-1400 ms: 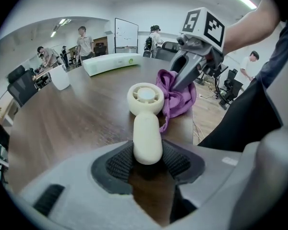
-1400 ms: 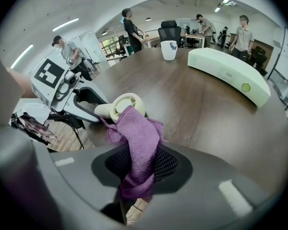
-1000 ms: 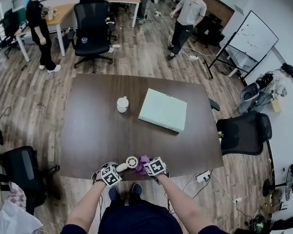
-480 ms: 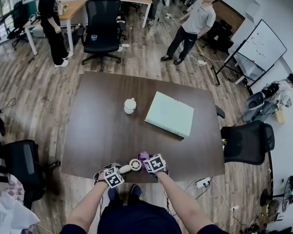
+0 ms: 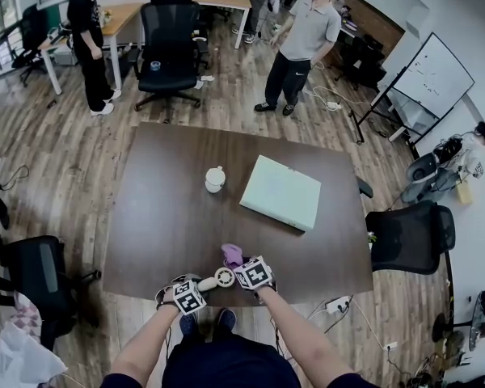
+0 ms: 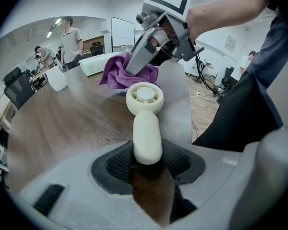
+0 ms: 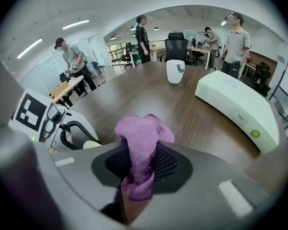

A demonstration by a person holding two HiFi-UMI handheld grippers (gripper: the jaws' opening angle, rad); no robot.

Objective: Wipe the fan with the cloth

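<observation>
Fan (image 6: 145, 97) sits at the near edge of the table (image 5: 170, 208), right in front of you. Cup (image 5: 215, 179) and white box (image 5: 281, 191) are well apart from it, further out.

Left gripper (image 6: 148, 158): jaws about half closed, pads clamped on the lower end of the fan's handle (image 6: 148, 135). Good grip, handle centred between the pads.

Right gripper (image 7: 141, 166): jaws pinched on the purple cloth (image 7: 141, 133). A loose fold bunches out past the tips and a tail hangs back behind the pads.

Key relation: the fan's long axis runs straight out from your left jaws, handle near, round head far. In the head view that reads handle left, head right, so the head points toward your right hand. The right hand is the nearer one to the head. The cloth sits just beyond the head's far rim, a little to its far-left as the left gripper sees it. Touching or only just beside: cannot tell from any view.

Pose: both forearms come in from the near edge and both grippers tilt steeply down. The right one descends from the upper right, tips aimed at the far rim.

Judgement: the coming wipe needs the cloth drawn back across the head's face toward the handle, while your left hand holds the fan firm.
</observation>
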